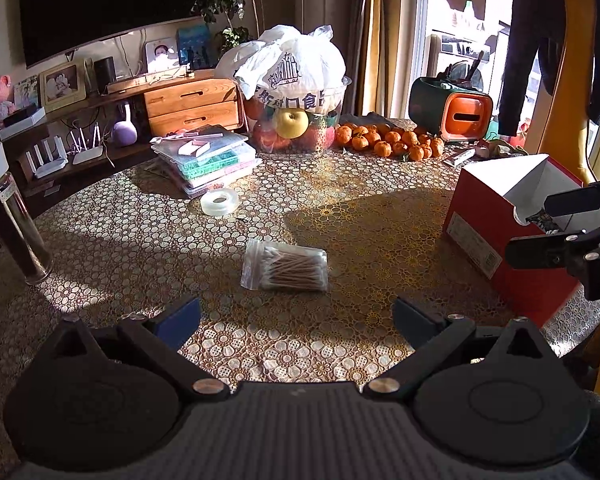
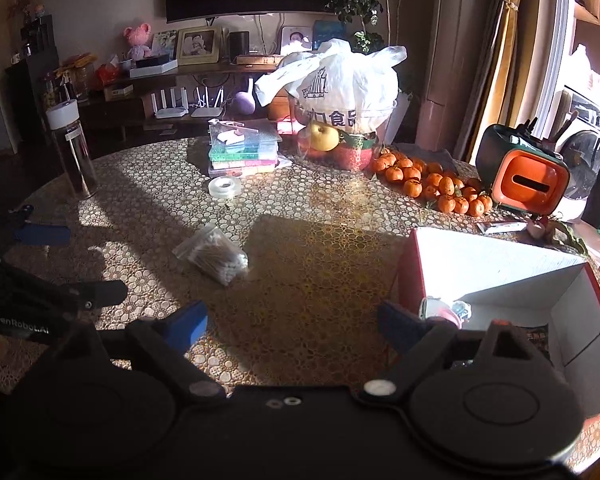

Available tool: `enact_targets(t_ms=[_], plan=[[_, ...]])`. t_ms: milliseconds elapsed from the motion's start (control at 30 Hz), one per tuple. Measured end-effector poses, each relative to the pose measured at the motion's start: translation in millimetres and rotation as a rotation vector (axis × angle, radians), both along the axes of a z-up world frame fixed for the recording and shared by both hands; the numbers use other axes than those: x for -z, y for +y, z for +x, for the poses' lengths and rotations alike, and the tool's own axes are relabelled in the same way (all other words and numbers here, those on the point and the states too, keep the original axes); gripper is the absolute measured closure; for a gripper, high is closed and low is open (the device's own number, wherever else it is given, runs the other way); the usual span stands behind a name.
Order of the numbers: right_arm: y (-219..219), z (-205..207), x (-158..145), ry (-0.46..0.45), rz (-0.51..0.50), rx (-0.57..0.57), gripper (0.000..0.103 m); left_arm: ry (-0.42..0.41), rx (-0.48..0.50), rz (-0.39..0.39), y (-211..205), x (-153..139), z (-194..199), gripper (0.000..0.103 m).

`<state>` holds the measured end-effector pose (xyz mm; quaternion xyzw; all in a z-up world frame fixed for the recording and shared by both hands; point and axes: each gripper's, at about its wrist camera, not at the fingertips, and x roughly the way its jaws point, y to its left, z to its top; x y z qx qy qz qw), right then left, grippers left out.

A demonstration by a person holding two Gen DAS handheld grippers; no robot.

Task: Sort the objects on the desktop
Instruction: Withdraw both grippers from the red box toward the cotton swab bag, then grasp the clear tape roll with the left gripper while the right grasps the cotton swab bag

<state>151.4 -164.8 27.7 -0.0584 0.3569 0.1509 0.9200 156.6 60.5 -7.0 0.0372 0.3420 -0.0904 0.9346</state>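
Both hand-held grippers, left [image 1: 296, 322] and right [image 2: 292, 326], gape wide, empty; cotton-swab bag [image 1: 286, 266] lies flat, swabs crosswise.

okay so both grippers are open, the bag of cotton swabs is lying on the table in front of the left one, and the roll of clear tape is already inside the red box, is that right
Not quite. The roll of clear tape is not in the red box; it lies on the table beside the stack of plastic cases, as the left wrist view shows. The rest holds: left gripper and right gripper are open, and the bag of cotton swabs lies ahead of the left one.
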Motion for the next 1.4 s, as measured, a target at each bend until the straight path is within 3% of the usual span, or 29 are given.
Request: enact_targets(t_ms=[600, 1133, 1300, 1400], plan=[[39.8, 57.3, 38.9, 0.013, -0.010, -0.134, 0.014, 0.020, -0.031, -0.024, 32.2, 35.7, 53.8, 0.000], [77.8, 107.6, 89.3, 0.044, -0.037, -0.201, 0.016, 0.024, -0.092, -0.005, 51.8, 60.5, 156.4, 0.000], [94.6, 117.1, 105.1, 0.014, -0.084, -0.233, 0.016, 0.024, -0.081, 0.045, 43.9, 76.8, 190.3, 0.000], [101.2, 123.2, 113.6, 0.020, -0.084, -0.250, 0.016, 0.050, -0.090, 0.013, 47.4, 86.9, 209.0, 0.000]])
